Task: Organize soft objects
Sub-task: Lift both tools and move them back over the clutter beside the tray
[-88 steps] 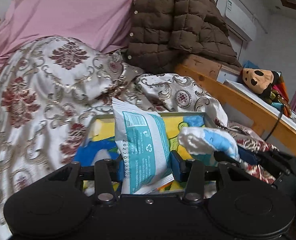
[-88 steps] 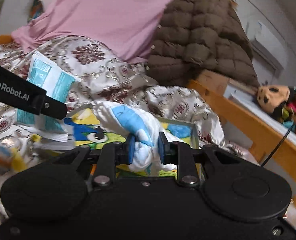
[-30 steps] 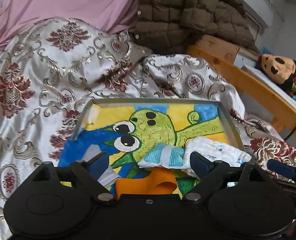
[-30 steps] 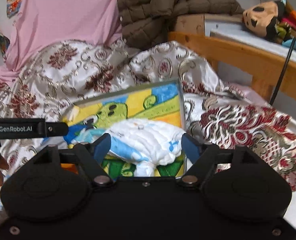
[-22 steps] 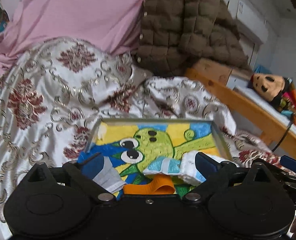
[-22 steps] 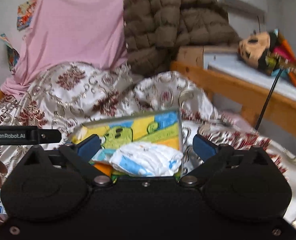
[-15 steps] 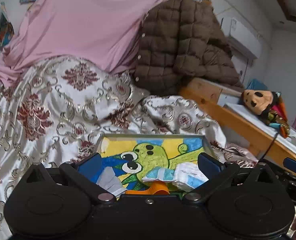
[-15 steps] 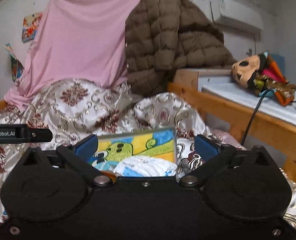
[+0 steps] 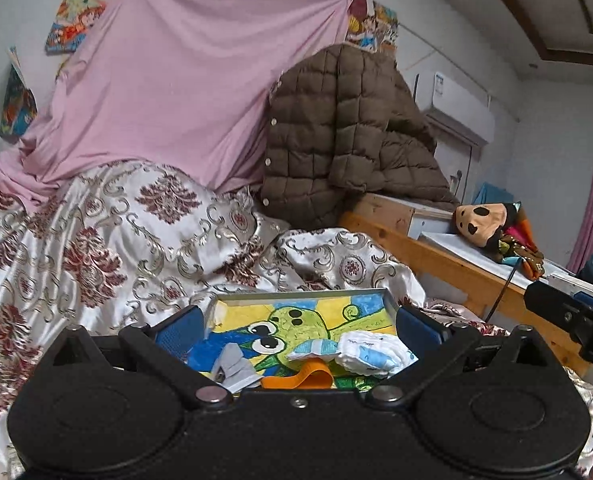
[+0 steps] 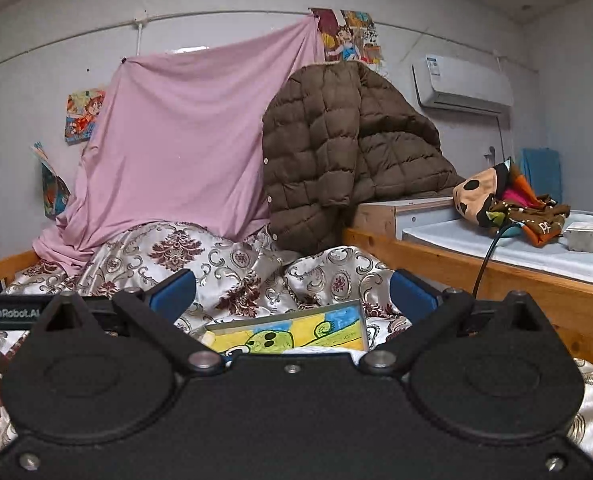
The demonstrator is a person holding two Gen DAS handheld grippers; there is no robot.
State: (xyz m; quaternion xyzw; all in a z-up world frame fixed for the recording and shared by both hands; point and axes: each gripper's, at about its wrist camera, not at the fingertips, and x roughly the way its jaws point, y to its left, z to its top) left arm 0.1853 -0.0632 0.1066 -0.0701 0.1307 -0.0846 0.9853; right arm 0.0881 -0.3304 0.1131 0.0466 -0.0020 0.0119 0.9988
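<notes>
Both grippers have released and drawn back — left gripper (image 9: 298, 326) and right gripper (image 10: 292, 294) gape empty; white cloth (image 9: 372, 354) lies in the tray (image 9: 302, 294) (below-ahead, nearer the left).

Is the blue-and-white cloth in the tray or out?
In. The blue-and-white cloth lies inside the tray, on its cartoon picture.

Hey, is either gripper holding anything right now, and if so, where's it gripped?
Nothing is held. The left gripper and right gripper are both open and empty.
</notes>
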